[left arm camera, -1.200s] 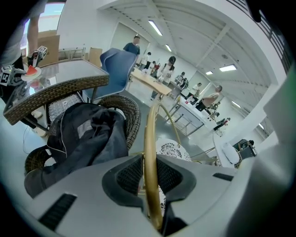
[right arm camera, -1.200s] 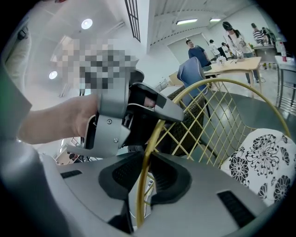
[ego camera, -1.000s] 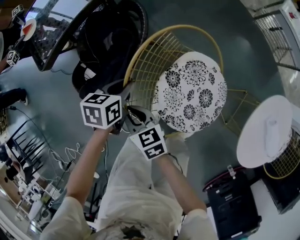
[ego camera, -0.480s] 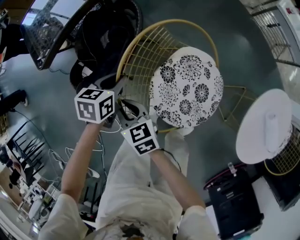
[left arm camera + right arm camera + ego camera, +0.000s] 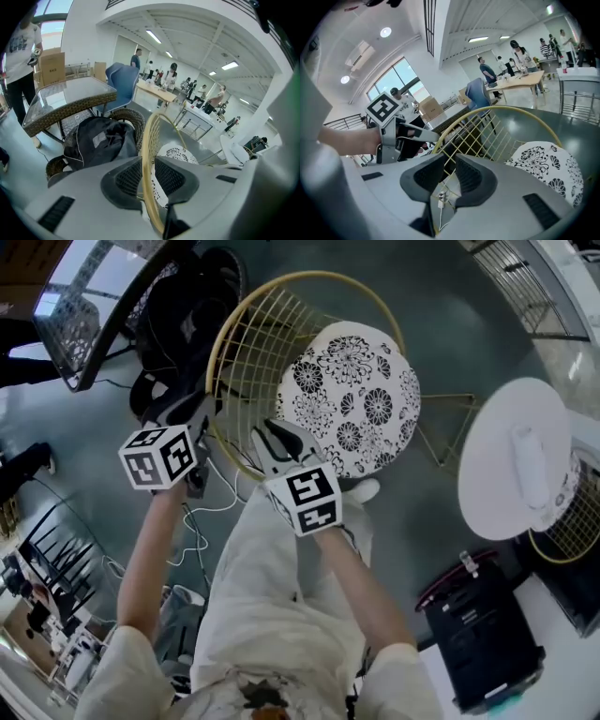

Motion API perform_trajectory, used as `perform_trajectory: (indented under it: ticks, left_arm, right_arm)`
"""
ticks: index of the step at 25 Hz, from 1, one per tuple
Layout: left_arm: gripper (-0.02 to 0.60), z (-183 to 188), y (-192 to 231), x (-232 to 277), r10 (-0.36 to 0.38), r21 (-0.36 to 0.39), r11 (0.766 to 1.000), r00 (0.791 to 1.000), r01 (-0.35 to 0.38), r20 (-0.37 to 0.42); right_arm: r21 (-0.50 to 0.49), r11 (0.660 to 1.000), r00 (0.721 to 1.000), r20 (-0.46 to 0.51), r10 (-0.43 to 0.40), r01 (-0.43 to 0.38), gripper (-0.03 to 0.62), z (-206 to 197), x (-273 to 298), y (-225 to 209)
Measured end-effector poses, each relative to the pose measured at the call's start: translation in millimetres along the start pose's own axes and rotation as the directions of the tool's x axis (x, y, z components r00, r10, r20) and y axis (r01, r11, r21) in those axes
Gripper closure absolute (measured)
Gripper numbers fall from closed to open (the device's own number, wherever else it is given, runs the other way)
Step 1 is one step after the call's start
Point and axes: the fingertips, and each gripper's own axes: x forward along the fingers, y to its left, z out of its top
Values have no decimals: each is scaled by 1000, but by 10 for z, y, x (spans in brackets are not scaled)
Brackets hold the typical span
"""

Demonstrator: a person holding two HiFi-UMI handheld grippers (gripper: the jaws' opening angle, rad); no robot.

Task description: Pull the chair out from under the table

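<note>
The chair [image 5: 246,343], a gold wire shell with a round flower-patterned cushion [image 5: 349,395] on its seat, stands out on the grey floor [image 5: 450,324]. It is not beneath the glass-topped surface [image 5: 94,306], which lies off to the upper left in the head view. Between the two sits a dark wicker seat [image 5: 126,117] with a black bag [image 5: 183,310] slumped in it, close against the chair's curved back. The left tool [image 5: 208,418] has its jaws closed on the chair's gold rim. In the left gripper view the rim [image 5: 151,140] runs straight down through the narrow gap between the dark ribbed pads [image 5: 129,176], which press it from both sides. The right tool [image 5: 265,432] grips the same rim a little further along, just beside the left one. In the right gripper view its jaws are drawn nearly together on the thin wires of the back where they meet the rim [image 5: 443,140] (a white cable [image 5: 439,201] also hangs in the gap below). That view shows the left tool [image 5: 401,133] too, with its marker cube [image 5: 384,108]. Both arms reach forward from a person in pale clothing. To the right stands a round white surface [image 5: 497,493], well apart from the chair, and a black case [image 5: 483,634] lies near the bottom right.
</note>
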Motion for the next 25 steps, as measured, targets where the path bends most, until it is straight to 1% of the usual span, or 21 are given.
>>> perform_trajectory:
  ticks: [2,4,6,8,12,15,17,19,21,23,25]
  left_arm:
    - [508,35,-109,-127,16,40,999,1000,-17,17]
    - [508,70,-283,-244,11,79,997,999,-14,31]
    - [508,95,-494,-343,-11,102,995,999,7,39]
    - [508,109,-711,-422,-33,122,992,999,28,37]
    - [509,68,-1225,-542,-93,195,977,996,90,10]
    - [509,-5,-1659,-638,-160,220,963,987,158,-9]
    - [512,-72,-1924,-709,-188,233,954,982,190,-30]
    - [529,-141,-2198,-792,-226,237,944,973,229,-41]
    - [534,-208,-2490,-873,-274,243,930,960,278,-47]
    - [549,-280,-2742,-942,-293,270,915,954,298,-62]
    - [566,-367,-2951,-1001,-298,293,905,951,309,-83]
  right_arm:
    - [26,999,999,32,-37,36,533,68,-180,-116]
    - [51,997,996,62,-67,64,536,152,-396,-217]
    - [42,995,992,86,-93,90,536,249,-623,-287]
    - [6,993,988,103,-118,118,537,354,-847,-329]
    - [-34,985,979,127,-161,167,548,504,-1259,-405]
    - [-37,976,969,128,-210,217,551,545,-1543,-479]
    - [-36,968,961,134,-242,249,556,575,-1754,-494]
    - [-41,961,955,125,-268,275,562,580,-1972,-486]
    - [-50,953,951,90,-295,300,568,554,-2181,-484]
    - [-60,943,944,51,-326,328,569,497,-2371,-516]
    - [-58,937,938,33,-344,346,572,426,-2553,-547]
